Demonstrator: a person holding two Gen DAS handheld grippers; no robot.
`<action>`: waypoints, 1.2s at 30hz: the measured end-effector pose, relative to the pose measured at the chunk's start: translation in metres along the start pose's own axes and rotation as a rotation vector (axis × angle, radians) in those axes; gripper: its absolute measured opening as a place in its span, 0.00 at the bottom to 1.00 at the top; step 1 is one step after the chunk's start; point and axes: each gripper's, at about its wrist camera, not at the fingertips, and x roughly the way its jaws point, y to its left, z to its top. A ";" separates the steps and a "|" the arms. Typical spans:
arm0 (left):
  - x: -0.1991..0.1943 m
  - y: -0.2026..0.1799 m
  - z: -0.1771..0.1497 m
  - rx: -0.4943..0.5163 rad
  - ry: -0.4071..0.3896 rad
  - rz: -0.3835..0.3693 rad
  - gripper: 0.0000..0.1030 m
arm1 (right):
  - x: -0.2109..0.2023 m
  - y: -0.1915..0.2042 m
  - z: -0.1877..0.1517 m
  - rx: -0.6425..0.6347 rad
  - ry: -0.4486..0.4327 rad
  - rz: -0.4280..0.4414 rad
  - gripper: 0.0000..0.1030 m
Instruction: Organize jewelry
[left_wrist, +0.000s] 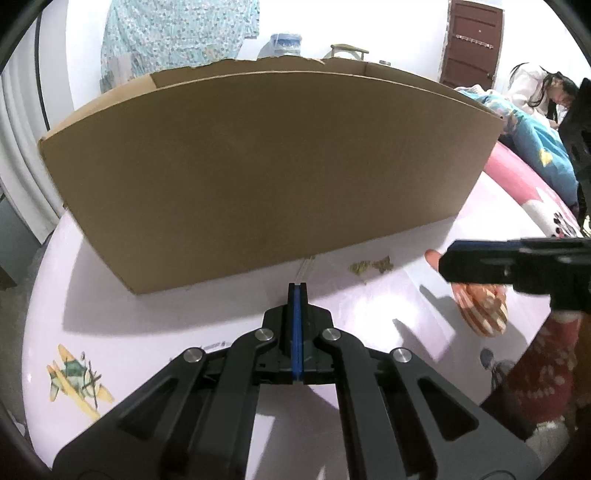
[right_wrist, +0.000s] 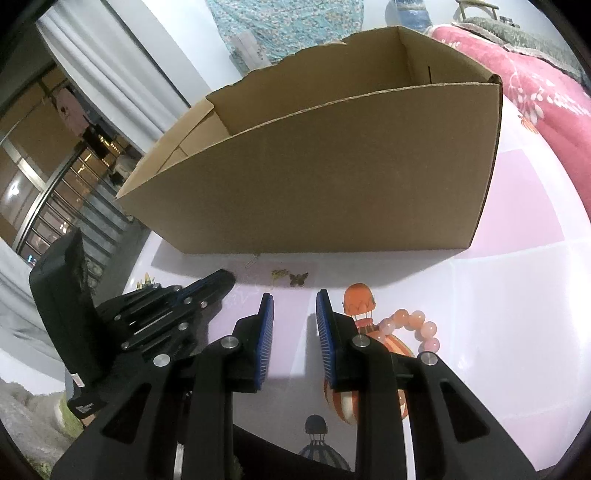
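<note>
An open cardboard box (left_wrist: 266, 173) stands on the pale table; it also shows in the right wrist view (right_wrist: 325, 177). A small gold butterfly piece (right_wrist: 291, 277) lies before the box, and in the left wrist view (left_wrist: 371, 266). A pink bead bracelet (right_wrist: 413, 325) lies right of my right gripper's fingers. My left gripper (left_wrist: 297, 285) is shut, its tips near the box's foot; whether it pinches the thin clear strand (left_wrist: 303, 266) by its tips I cannot tell. It also shows in the right wrist view (right_wrist: 221, 278). My right gripper (right_wrist: 294, 295) is open and empty just above the table; it also shows in the left wrist view (left_wrist: 447, 264).
The tablecloth carries printed pictures: a plane (left_wrist: 75, 380) and hot-air balloons (right_wrist: 360, 306). A pink bedspread (right_wrist: 535, 99) lies to the right. A person (left_wrist: 543, 92) sits at the far right. Curtains (right_wrist: 110, 70) and a window are on the left.
</note>
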 end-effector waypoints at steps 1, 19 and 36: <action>-0.002 0.002 -0.001 0.000 0.002 0.000 0.00 | 0.000 0.001 0.001 -0.002 0.000 0.000 0.23; -0.023 0.038 0.002 -0.085 -0.053 -0.035 0.00 | -0.004 0.004 0.030 -0.020 -0.094 -0.035 0.24; -0.012 0.051 0.018 -0.114 -0.031 0.019 0.22 | -0.004 -0.010 0.034 0.058 -0.128 -0.002 0.38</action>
